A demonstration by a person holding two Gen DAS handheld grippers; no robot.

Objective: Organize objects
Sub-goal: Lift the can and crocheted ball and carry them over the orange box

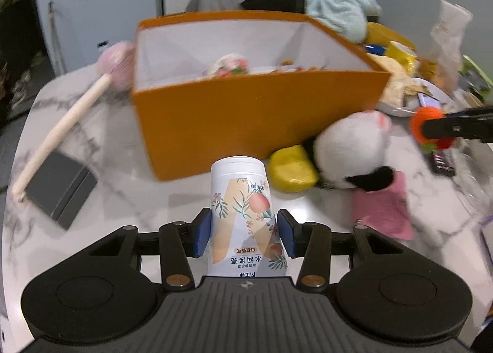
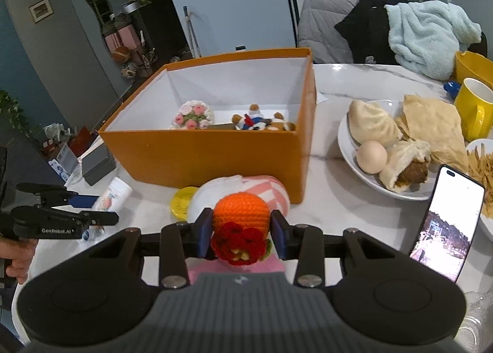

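Observation:
My left gripper is shut on a white bottle with a peach print, held above the marble table in front of the orange box. My right gripper is shut on an orange crocheted ball with a red flower, in front of the same box. The box holds a crocheted flower bouquet and small plush toys. A panda plush and a yellow object lie on the table by the box. The left gripper and bottle also show in the right wrist view.
A pink brush with a cream handle and a dark grey case lie left of the box. A pink cloth lies right. A plate of food, a yellow mug and a phone stand on the right.

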